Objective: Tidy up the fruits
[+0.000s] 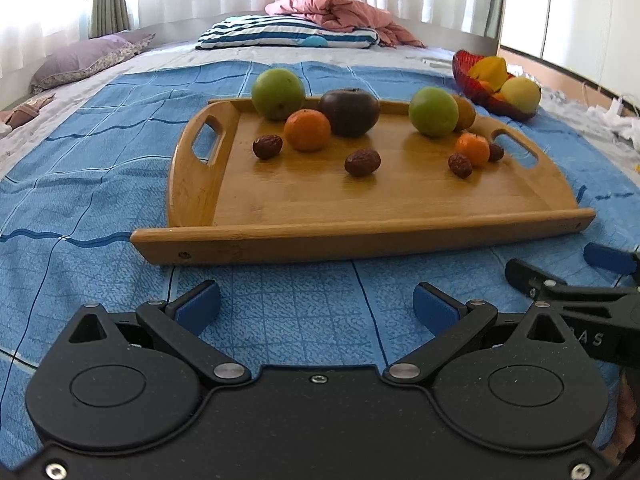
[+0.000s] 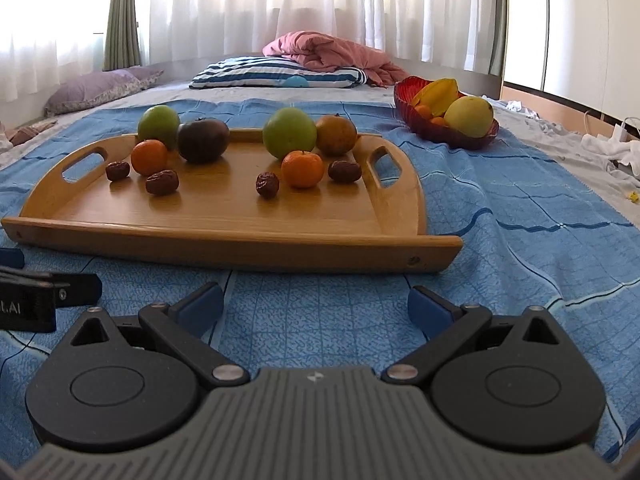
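Observation:
A wooden tray (image 1: 280, 236) (image 2: 224, 240) lies on a blue bedspread. On it stand two green apples (image 1: 277, 94) (image 2: 289, 133), a dark purple fruit (image 1: 349, 112) (image 2: 203, 139), two small oranges (image 1: 307, 129) (image 2: 302, 169), a brownish fruit (image 2: 336, 135) and several dried red dates (image 1: 362, 162) (image 2: 161, 182). A red glass bowl (image 1: 468, 80) (image 2: 440, 134) behind the tray on the right holds yellow fruit. My left gripper (image 1: 316, 306) and my right gripper (image 2: 316, 306) both hover open and empty in front of the tray's near rim.
Striped pillow (image 1: 288, 32), pink quilt (image 1: 340, 10) and purple pillow (image 1: 88, 60) lie at the bed's far end below white curtains. White cloth and cables (image 2: 612, 148) sit at the right edge. The other gripper's fingers (image 1: 560, 280) show at the right in the left wrist view.

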Action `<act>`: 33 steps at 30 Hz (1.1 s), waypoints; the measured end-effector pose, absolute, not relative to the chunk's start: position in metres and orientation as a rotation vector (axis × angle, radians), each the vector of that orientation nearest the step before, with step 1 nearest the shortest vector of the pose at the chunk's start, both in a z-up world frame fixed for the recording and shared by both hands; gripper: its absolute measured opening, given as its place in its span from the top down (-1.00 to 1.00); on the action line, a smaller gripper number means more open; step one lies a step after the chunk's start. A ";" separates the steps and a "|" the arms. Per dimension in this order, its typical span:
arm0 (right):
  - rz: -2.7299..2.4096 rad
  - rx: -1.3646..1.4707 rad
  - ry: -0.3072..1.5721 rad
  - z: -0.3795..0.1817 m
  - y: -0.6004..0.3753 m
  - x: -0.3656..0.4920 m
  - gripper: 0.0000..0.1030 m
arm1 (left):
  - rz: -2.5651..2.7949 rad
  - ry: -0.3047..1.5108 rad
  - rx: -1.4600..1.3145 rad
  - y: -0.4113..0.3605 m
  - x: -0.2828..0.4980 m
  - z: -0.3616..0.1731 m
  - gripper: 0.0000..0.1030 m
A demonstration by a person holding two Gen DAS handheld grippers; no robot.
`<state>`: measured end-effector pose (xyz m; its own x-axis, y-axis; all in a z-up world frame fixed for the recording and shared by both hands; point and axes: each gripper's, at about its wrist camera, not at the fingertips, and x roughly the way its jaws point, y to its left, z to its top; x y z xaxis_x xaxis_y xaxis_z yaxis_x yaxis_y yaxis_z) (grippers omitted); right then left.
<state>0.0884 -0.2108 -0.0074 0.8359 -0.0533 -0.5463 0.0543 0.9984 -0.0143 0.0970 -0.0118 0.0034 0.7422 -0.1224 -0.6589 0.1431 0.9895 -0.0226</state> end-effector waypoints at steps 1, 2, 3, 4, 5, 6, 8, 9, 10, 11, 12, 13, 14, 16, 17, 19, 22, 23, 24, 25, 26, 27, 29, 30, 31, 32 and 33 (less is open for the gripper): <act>-0.057 0.001 0.578 -0.008 -0.211 0.089 -1.00 | -0.144 0.716 0.036 -0.012 0.097 0.003 -1.00; -0.056 -0.005 0.578 -0.009 -0.210 0.089 -1.00 | -0.141 0.714 0.037 -0.013 0.097 0.002 -1.00; -0.056 -0.009 0.578 -0.009 -0.210 0.089 -1.00 | -0.139 0.713 0.036 -0.013 0.097 0.002 -1.00; -0.057 -0.011 0.577 -0.010 -0.209 0.089 -1.00 | -0.137 0.713 0.034 -0.013 0.097 0.002 -1.00; -0.059 -0.012 0.577 -0.010 -0.209 0.090 -1.00 | -0.136 0.714 0.031 -0.013 0.098 0.001 -1.00; -0.059 -0.012 0.576 -0.010 -0.209 0.090 -1.00 | -0.136 0.715 0.029 -0.013 0.098 0.001 -1.00; -0.059 -0.013 0.574 -0.011 -0.209 0.090 -1.00 | -0.136 0.714 0.029 -0.013 0.098 0.001 -1.00; -0.058 -0.016 0.572 -0.011 -0.208 0.089 -1.00 | -0.136 0.714 0.029 -0.013 0.098 0.001 -1.00; -0.057 -0.018 0.572 -0.011 -0.208 0.089 -1.00 | -0.136 0.713 0.030 -0.013 0.098 0.001 -1.00; -0.057 -0.017 0.572 -0.012 -0.209 0.089 -1.00 | -0.136 0.712 0.030 -0.013 0.098 0.001 -1.00; -0.057 -0.017 0.572 -0.012 -0.208 0.089 -1.00 | -0.136 0.713 0.028 -0.013 0.098 0.001 -1.00; -0.057 -0.017 0.572 -0.012 -0.208 0.089 -1.00 | -0.136 0.713 0.027 -0.013 0.099 0.001 -1.00; -0.057 -0.018 0.571 -0.012 -0.208 0.089 -1.00 | -0.136 0.713 0.028 -0.013 0.098 0.001 -1.00; -0.057 -0.019 0.571 -0.012 -0.208 0.089 -1.00 | -0.136 0.712 0.028 -0.013 0.098 0.000 -1.00; -0.057 -0.019 0.571 -0.012 -0.208 0.089 -1.00 | -0.136 0.712 0.029 -0.013 0.098 0.001 -1.00; -0.057 -0.019 0.572 -0.012 -0.208 0.089 -1.00 | -0.136 0.711 0.032 -0.013 0.098 0.001 -1.00; -0.057 -0.019 0.571 -0.012 -0.208 0.089 -1.00 | -0.135 0.711 0.031 -0.013 0.098 0.001 -1.00; -0.057 -0.019 0.571 -0.012 -0.208 0.089 -1.00 | -0.136 0.711 0.031 -0.013 0.098 0.000 -1.00; -0.057 -0.019 0.571 -0.012 -0.208 0.089 -1.00 | -0.135 0.711 0.031 -0.013 0.098 0.000 -1.00; -0.057 -0.019 0.572 -0.012 -0.208 0.089 -1.00 | -0.135 0.712 0.033 -0.014 0.098 0.000 -1.00; -0.057 -0.019 0.572 -0.012 -0.208 0.089 -1.00 | -0.135 0.711 0.033 -0.013 0.098 0.000 -1.00; -0.057 -0.019 0.571 -0.012 -0.208 0.089 -1.00 | -0.134 0.710 0.033 -0.013 0.098 0.000 -1.00; -0.057 -0.019 0.571 -0.012 -0.208 0.089 -1.00 | -0.134 0.708 0.033 -0.014 0.098 0.000 -1.00; -0.057 -0.019 0.571 -0.012 -0.208 0.089 -1.00 | -0.134 0.708 0.034 -0.014 0.097 0.000 -1.00; -0.057 -0.019 0.571 -0.012 -0.208 0.089 -1.00 | -0.134 0.708 0.034 -0.013 0.098 0.000 -1.00; -0.057 -0.019 0.571 -0.012 -0.208 0.089 -1.00 | -0.134 0.709 0.033 -0.013 0.098 0.000 -1.00; -0.057 -0.019 0.571 -0.012 -0.208 0.089 -1.00 | -0.134 0.710 0.031 -0.013 0.098 0.000 -1.00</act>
